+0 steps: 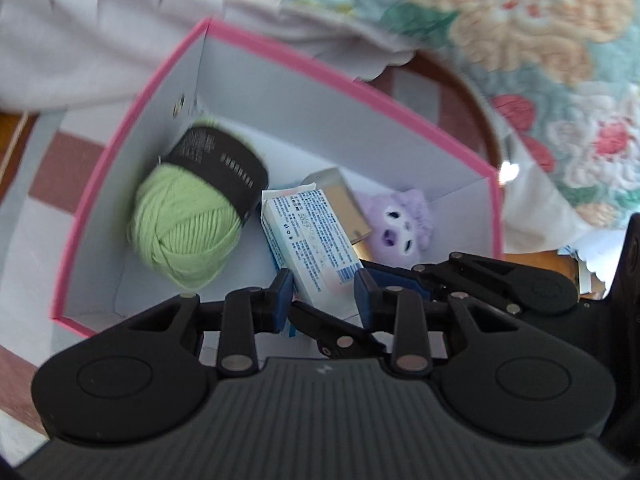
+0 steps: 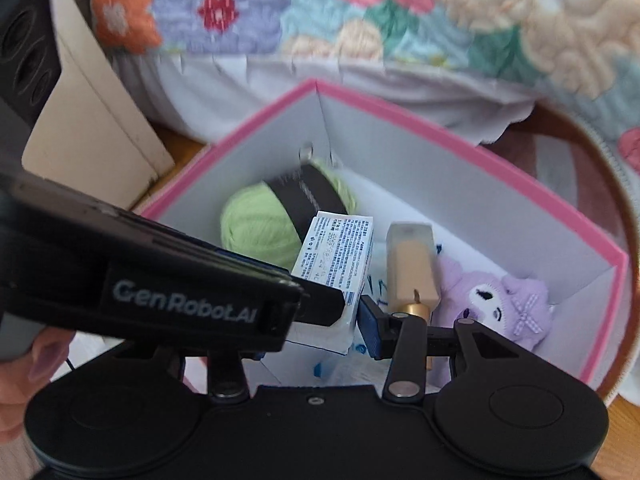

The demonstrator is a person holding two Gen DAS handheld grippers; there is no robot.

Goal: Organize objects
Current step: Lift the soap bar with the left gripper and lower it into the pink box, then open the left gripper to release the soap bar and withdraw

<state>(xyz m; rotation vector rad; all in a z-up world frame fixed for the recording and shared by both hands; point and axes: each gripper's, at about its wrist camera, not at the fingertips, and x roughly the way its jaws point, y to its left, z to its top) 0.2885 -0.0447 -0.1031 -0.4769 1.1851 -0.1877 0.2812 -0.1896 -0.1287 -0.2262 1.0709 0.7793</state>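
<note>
A white carton with blue print [image 1: 316, 236] hangs tilted over the pink-rimmed white box [image 1: 332, 76]. My left gripper [image 1: 324, 294] is shut on its lower end. My right gripper [image 2: 324, 332] straddles the same carton [image 2: 336, 256]: its right pad [image 2: 370, 328] touches the carton's side, and its left pad is hidden behind the left gripper's black body [image 2: 180, 292]. Inside the box lie a green yarn ball [image 1: 184, 224] with a black label, a beige bottle [image 2: 412, 264] with a gold cap, and a purple plush toy [image 2: 504, 304].
The box [image 2: 440, 132] stands on a round wooden table with a checked cloth [image 1: 60, 160]. A floral quilt [image 2: 360, 20] and white fabric [image 1: 80, 52] lie behind it. A beige panel [image 2: 92, 128] stands at the left. A person's hand [image 2: 24, 360] grips the left tool.
</note>
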